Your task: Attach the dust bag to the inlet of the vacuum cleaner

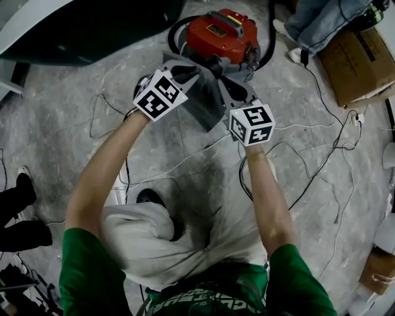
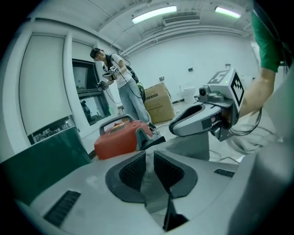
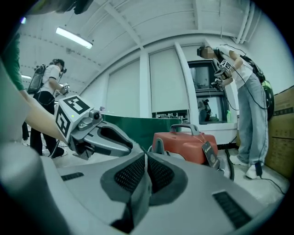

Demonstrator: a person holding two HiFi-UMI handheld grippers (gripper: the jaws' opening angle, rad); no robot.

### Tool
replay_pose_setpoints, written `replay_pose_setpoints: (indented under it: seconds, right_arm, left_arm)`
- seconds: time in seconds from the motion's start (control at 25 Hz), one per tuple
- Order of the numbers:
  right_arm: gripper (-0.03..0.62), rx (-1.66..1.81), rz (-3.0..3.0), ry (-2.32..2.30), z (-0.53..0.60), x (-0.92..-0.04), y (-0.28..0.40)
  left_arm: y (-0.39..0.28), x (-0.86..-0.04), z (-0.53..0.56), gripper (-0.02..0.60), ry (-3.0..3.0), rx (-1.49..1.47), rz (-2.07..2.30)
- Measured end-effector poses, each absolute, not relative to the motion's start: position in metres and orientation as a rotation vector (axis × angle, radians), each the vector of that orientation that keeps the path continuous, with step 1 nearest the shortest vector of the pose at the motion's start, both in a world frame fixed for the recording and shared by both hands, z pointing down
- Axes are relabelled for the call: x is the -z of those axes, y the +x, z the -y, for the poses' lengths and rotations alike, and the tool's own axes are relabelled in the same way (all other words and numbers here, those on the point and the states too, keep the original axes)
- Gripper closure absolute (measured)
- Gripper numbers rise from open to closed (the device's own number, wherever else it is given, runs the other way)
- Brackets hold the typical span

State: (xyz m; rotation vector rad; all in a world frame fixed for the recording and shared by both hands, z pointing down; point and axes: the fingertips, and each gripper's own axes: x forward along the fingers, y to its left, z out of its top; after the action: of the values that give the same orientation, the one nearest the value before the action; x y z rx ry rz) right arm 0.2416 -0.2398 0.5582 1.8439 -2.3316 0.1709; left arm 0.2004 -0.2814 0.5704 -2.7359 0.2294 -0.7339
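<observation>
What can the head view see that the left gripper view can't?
Only the head view shows the cables sprawled over the floor and the holder's green shirt. Only the left gripper view shows the ceiling lights and a window. Both show the red vacuum cleaner, the grey dust bag and the right gripper.

A mottled grey concrete floor (image 1: 55,111) carries a red vacuum cleaner (image 1: 222,34), seen from above at the top of the head view, its black hose (image 1: 176,28) curling round behind it. Thin cables (image 1: 321,166) trail loosely across the concrete to its right. A cardboard box (image 1: 358,62) sits at upper right, just beside a bystander's white shoes (image 1: 295,54). Another person's black shoe (image 1: 21,191) stands at the left edge.
</observation>
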Motion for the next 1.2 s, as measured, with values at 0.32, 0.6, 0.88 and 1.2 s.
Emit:
replay_pose_setpoints:
  seconds: [0.32, 0.6, 0.88, 1.2]
  right_arm:
    - [0.58, -0.194, 2.349, 1.807, 0.217, -0.55, 0.218]
    - [0.586, -0.125, 2.307, 1.843, 0.191, -0.526, 0.214]
    - [0.586, -0.221, 2.407, 1.801, 0.17, -0.511, 0.201]
    - [0.586, -0.245, 2.448, 1.731, 0.147, -0.509, 0.179]
  left_arm:
    - [0.176, -0.551, 0.243, 0.559, -2.976, 0.621, -0.299]
    - [0.156, -0.521, 0.199, 0.576, -3.084, 0.541, -0.32]
    - [0.148, -0.503, 0.171, 0.577, -3.156, 0.487, -0.391]
    - [0.129, -0.5, 0.163, 0.577, -3.187, 0.332, -0.499]
